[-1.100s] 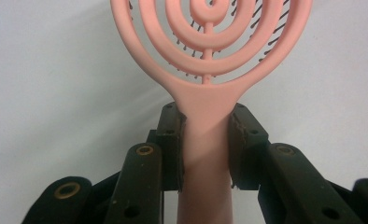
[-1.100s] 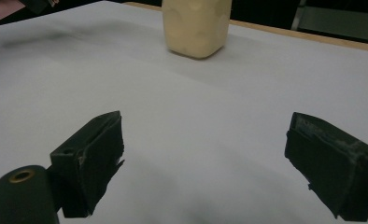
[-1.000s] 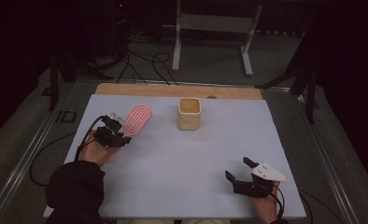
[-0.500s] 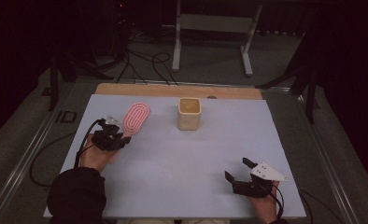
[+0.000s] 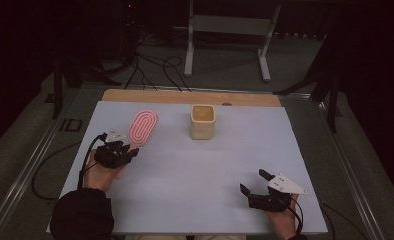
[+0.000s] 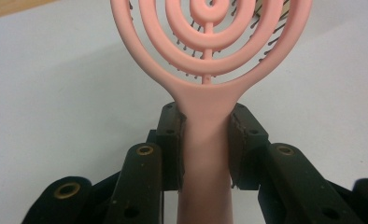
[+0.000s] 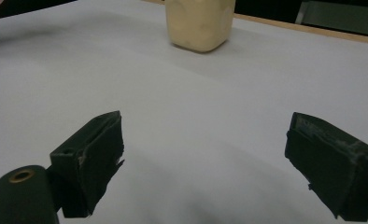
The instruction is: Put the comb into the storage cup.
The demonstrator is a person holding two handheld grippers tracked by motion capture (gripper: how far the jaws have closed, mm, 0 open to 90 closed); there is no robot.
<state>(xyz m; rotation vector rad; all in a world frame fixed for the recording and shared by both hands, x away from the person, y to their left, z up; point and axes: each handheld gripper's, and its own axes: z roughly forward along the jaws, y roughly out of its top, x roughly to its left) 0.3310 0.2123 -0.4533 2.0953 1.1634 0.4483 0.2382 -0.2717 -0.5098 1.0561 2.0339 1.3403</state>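
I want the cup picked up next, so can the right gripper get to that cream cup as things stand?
Probably yes: the right gripper is open and holds nothing, and bare white table lies between it and the cream cup. The left gripper sits off to the side.

My high view looks forward and down over the white table (image 5: 195,190); both gripper views sit low, sharing the cream cup (image 5: 203,121) with it.

A pink plastic hairbrush (image 5: 142,128) with a concentric-oval vented head is clamped by its handle in the left claw (image 6: 205,140). A cream, square-sided cup (image 5: 203,121) stands upright, well apart to its right.
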